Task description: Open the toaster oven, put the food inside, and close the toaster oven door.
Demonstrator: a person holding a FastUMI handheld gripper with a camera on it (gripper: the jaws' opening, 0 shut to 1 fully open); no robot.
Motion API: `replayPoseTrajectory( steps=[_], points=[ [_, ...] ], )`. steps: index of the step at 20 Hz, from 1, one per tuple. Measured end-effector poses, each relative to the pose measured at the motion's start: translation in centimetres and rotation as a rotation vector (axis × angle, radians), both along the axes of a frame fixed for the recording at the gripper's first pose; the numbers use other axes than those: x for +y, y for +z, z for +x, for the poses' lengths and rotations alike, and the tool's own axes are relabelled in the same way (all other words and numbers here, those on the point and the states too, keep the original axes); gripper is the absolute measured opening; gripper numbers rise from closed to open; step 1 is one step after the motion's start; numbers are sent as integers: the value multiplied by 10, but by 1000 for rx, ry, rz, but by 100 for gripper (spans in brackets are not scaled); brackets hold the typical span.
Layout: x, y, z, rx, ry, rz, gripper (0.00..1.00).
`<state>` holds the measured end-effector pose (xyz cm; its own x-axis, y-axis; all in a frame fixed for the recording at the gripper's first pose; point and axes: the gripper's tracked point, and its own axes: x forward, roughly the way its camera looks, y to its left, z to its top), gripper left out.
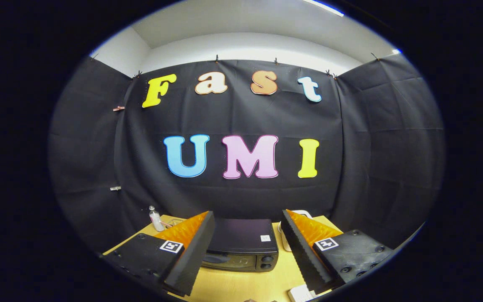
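**Gripper Raised Over the Closed Toaster Oven**

Here I held the gripper (247, 247) well above the table (241, 285), with its two fingers spread wide apart and nothing between them. The toaster oven (241, 245) stood on the table, framed in the gap between the fingers and beyond their tips. Its dark top faced upward toward me, and its front, with the door glass and two knobs (266, 262) at its right end, faced me. As far as I could judge from that steep angle, the door stood closed.

A small clear bottle (155, 219) stood near the far left corner of the table, beyond the left finger. A white object (300, 214) showed partly behind the right finger, just beside the oven; I could not tell what it was. Another white item (302, 293) lay at the near edge of the table, beneath the right finger. I could not identify the food in either of them.

This layout fitted two stages equally well: the door not opened and the food waiting outside, or the food inside and the door shut again. The oven's interior was not readable through the glass, so I could not settle which applied.

Any work on the door would have called for lowering the gripper to the front face and aligning the open fingers with the door's upper edge, where I judged the handle to be.
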<state>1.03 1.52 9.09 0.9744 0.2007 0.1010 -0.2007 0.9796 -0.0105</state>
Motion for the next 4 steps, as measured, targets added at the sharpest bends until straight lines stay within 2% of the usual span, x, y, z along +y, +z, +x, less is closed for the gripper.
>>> replayPoseTrajectory(
  steps=[4],
  points=[
    [-17,-19,10,29,57,-43,98]
  ],
)
